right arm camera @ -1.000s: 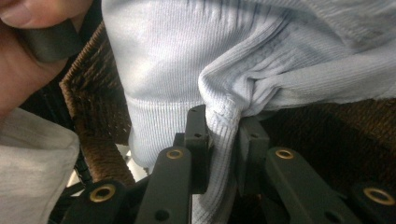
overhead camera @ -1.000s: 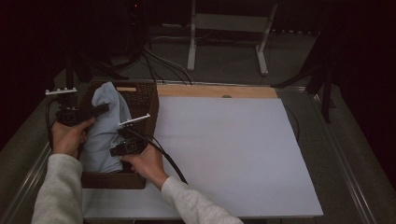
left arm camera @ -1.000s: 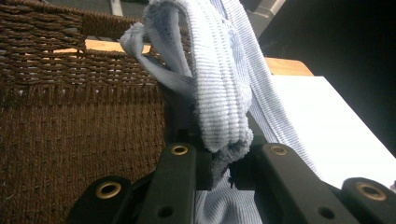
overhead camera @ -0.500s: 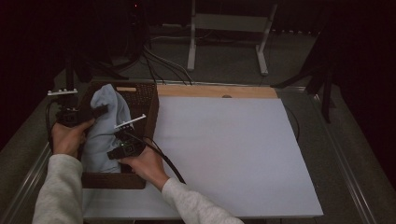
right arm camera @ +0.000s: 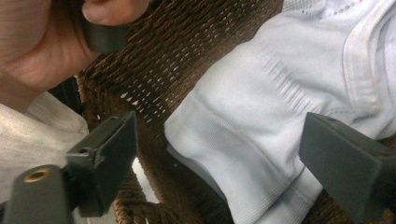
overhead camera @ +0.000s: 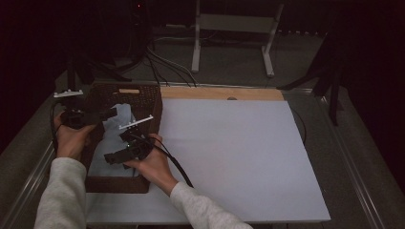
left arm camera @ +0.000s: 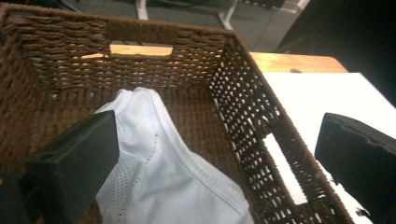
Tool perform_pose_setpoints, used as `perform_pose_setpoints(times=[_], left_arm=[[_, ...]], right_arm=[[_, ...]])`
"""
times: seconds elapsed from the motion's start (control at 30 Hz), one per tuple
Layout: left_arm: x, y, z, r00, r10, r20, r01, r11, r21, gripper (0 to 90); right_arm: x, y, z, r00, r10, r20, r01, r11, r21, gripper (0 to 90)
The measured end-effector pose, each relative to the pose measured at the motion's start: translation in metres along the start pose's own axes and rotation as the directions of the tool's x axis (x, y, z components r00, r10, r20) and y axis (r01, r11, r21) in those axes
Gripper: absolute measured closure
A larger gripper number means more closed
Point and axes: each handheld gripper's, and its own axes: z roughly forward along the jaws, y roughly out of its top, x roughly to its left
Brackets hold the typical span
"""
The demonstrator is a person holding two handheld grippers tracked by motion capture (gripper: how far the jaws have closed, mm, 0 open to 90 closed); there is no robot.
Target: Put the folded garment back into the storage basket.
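High view: both my grippers [overhead camera: 113, 113] [overhead camera: 109, 157] have just sprung apart, empty; garment [overhead camera: 114, 143] in basket [overhead camera: 155, 107] may snag rising jaws.

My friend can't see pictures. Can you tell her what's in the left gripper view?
A pale blue garment lies loose inside a brown woven basket. The left tongs hang over it with both black jaws wide open, having just opened, gripping nothing. Past the basket's far wall are a white table top and a wooden strip.
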Motion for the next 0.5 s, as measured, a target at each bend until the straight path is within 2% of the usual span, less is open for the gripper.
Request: perform_pose_setpoints(times=[0.13,0.33,0.5], left_arm=[[-0.0006,0.0005,-0.0002,1.0,0.003,0.008,-0.003,0.9999,-0.011,0.4],[-0.0022,0.0011,-0.0015,0.9999,0.01,-0.002,-0.01,0.9994,-0.032,0.3],[-0.0046,0.0011,-0.0005,0.9998,0.022,-0.002,-0.022,0.9994,-0.028,0.2]], right_arm=[[0.0006,0.0002,-0.0019,0.9998,-0.022,0.002,0.022,1.0,-0.021,4.2],[0.0001,0.0001,-0.0048,0.9989,-0.046,0.001,0.046,0.999,-0.021,3.1],[-0.0005,0.0003,-0.0081,0.9986,-0.052,-0.002,0.052,0.998,-0.032,3.0]])
